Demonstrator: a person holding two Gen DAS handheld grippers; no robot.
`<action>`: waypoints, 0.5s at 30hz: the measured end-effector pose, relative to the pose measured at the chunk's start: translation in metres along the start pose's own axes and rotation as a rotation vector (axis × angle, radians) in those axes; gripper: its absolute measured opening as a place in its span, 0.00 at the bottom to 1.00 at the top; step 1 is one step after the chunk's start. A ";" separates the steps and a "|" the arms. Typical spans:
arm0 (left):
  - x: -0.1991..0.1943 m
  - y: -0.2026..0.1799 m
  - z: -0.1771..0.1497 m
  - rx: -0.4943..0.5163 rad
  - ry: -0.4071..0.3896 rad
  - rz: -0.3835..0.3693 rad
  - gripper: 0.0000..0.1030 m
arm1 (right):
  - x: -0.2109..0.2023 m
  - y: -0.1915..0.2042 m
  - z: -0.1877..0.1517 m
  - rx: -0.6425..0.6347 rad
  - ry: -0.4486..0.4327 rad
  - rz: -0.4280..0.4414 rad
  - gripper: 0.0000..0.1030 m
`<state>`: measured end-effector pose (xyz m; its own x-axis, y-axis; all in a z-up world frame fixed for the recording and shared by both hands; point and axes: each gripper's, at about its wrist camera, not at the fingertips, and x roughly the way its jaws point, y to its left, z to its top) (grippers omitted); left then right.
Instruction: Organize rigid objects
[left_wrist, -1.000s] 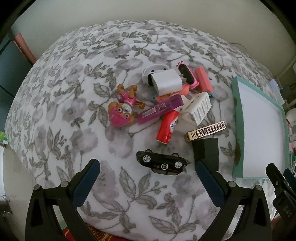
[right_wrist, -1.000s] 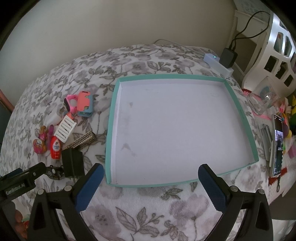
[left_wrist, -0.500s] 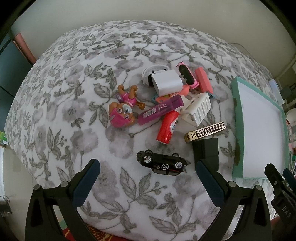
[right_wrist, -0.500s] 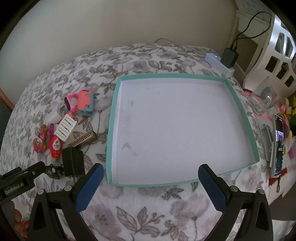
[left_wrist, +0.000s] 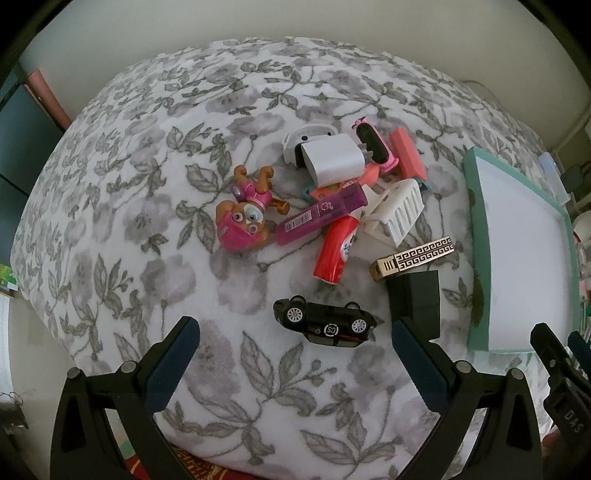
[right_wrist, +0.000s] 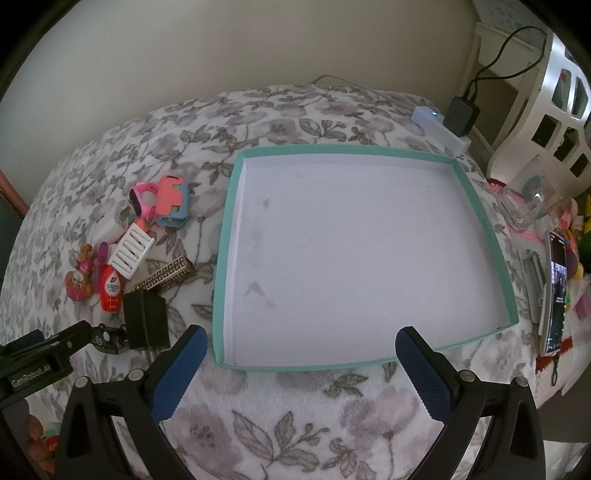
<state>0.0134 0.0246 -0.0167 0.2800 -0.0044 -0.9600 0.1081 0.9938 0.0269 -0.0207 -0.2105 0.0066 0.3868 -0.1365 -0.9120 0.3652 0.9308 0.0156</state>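
A heap of small objects lies on the floral blanket in the left wrist view: a black toy car (left_wrist: 325, 325) on its side, a black box (left_wrist: 417, 302), a patterned lighter (left_wrist: 413, 257), a red tube (left_wrist: 335, 250), a purple tube (left_wrist: 320, 215), a pink dog figure (left_wrist: 244, 217), a white rack (left_wrist: 397, 212) and a white charger (left_wrist: 332, 159). My left gripper (left_wrist: 295, 339) is open and empty, just before the car. My right gripper (right_wrist: 301, 349) is open and empty at the near rim of the empty teal tray (right_wrist: 476, 201). The tray's edge also shows in the left wrist view (left_wrist: 476, 236).
A pink watch (right_wrist: 142, 197) and a pink-blue case (right_wrist: 173, 199) lie left of the tray. A white power strip (right_wrist: 439, 125) with a black adapter sits behind it. A phone (right_wrist: 556, 291) and a clear container (right_wrist: 524, 206) lie at the right.
Both grippers have barely shifted. Both stay open, and no object has moved.
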 end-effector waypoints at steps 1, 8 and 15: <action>0.000 0.000 0.000 0.001 0.000 0.002 1.00 | 0.000 -0.001 0.000 0.004 0.001 0.000 1.00; 0.002 0.000 0.000 0.004 0.004 -0.002 1.00 | 0.002 -0.004 0.001 0.020 0.007 -0.001 1.00; 0.002 -0.001 0.000 0.010 0.002 0.000 1.00 | 0.001 0.000 0.001 0.002 0.004 0.001 1.00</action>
<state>0.0142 0.0234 -0.0187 0.2777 -0.0042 -0.9607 0.1180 0.9926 0.0298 -0.0199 -0.2112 0.0061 0.3833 -0.1343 -0.9138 0.3666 0.9302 0.0171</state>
